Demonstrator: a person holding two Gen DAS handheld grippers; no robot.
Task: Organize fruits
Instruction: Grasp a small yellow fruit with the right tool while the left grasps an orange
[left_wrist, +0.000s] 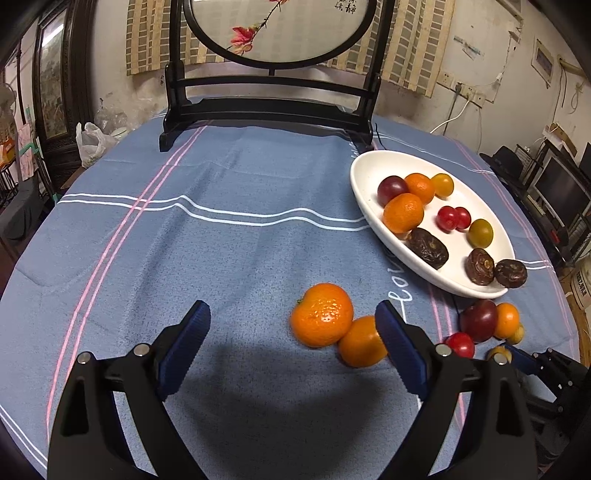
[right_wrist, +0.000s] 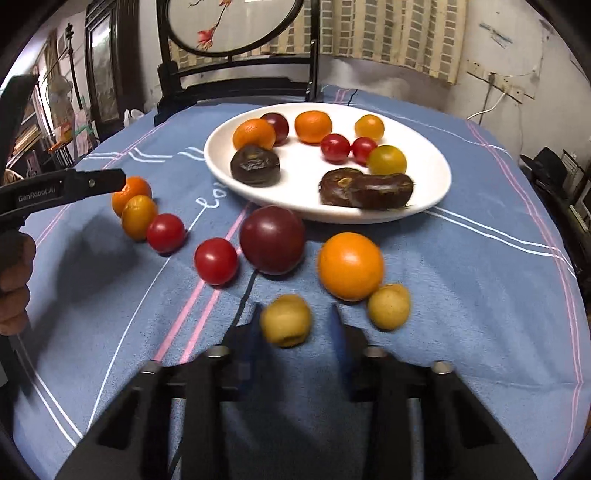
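Blue striped cloth (left_wrist: 229, 229) covers the round worktop (right_wrist: 480, 266); a dark wooden screen stand (left_wrist: 266, 107) rises at its far edge, its oval panel cut off by the frame top.

Hidden or unclear: in the right wrist view the right tongs (right_wrist: 295, 314) are motion-blurred, so their tips are hard to trace. A small yellow fruit (right_wrist: 285, 320) sits between them; the tips appear to stand just off its sides, though contact cannot be told. In the left wrist view the right-hand tip of the left tongs (left_wrist: 291, 321) covers part of a second orange (left_wrist: 360, 341), and the right tongs show only as a dark corner at lower right.

Pose: the left tongs are spread wide and empty, low over the cloth, with an orange (left_wrist: 321, 314) between their tips nearer the right-hand one and touching the second orange. In the right view the left tongs enter from the left edge, fingers of the hand (right_wrist: 14, 280) wrapped on the grip.

Fruit: a white plate (right_wrist: 439, 173) holds oranges, cherry tomatoes, a plum and three dark wrinkled fruits. Loose on the cloth before it lie a plum (right_wrist: 272, 240), an orange fruit (right_wrist: 351, 266), two red tomatoes (right_wrist: 216, 261) and another yellow fruit (right_wrist: 389, 306).
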